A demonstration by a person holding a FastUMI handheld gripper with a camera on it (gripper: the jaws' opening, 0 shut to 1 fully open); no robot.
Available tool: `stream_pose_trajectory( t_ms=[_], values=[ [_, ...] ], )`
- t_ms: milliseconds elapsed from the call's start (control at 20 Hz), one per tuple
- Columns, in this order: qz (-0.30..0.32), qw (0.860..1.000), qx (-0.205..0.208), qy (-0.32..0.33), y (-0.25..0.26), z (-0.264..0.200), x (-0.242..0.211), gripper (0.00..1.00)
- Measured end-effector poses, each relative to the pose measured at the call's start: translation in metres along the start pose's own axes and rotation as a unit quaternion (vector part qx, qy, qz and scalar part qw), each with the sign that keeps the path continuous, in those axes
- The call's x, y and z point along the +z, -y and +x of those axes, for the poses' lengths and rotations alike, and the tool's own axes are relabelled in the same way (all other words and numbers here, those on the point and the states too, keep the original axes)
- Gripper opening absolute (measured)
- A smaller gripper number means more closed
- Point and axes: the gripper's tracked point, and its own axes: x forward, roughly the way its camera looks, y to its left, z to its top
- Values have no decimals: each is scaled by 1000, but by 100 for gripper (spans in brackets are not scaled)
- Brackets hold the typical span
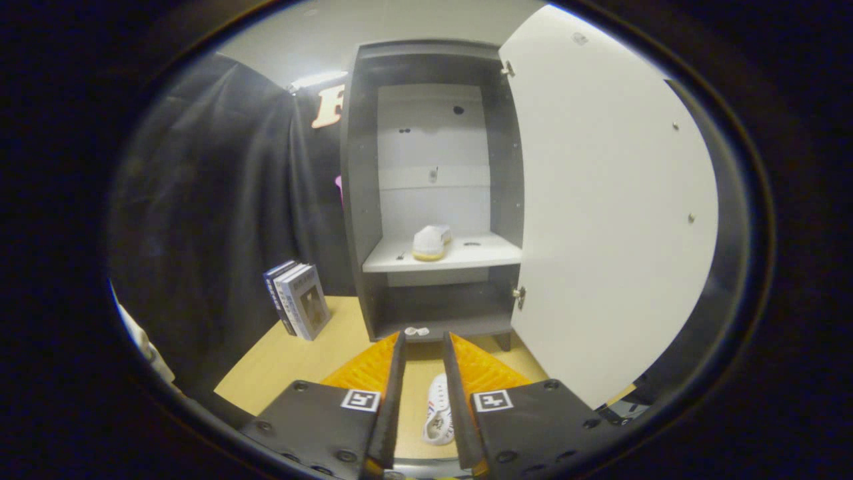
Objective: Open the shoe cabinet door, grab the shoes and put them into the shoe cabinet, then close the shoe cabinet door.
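The grey shoe cabinet (pixel 426 193) stands ahead of me on the wooden table, its white door (pixel 606 200) swung wide open to the right. One white shoe (pixel 430 241) with a tan sole rests on the cabinet's middle shelf (pixel 480 253). A second white shoe (pixel 437 410) lies on the table below my fingers, seen in the gap between them and partly hidden by the right finger (pixel 460 393). My gripper (pixel 424 337) is open with a narrow gap; the left finger does not touch the shoe. The fingertips point at the cabinet's foot.
Two or three upright books (pixel 300 300) lean beside the cabinet's left side on the wooden table (pixel 286 363). A small white object (pixel 417 331) lies on the cabinet's bottom board. Black cloth hangs to the left.
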Motion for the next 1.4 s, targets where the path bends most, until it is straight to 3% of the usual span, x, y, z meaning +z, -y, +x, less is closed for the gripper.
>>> stream_pose_trajectory(
  t_ms=[50,550,800,1400],
  values=[
    [7,1000,-3,-17,-3,10,-18,42],
    [47,981,-50,-181,14,88,-205,45],
    [60,970,-68,-226,27,115,-268,44],
    [61,975,-74,-200,26,158,-287,43]
  ],
)
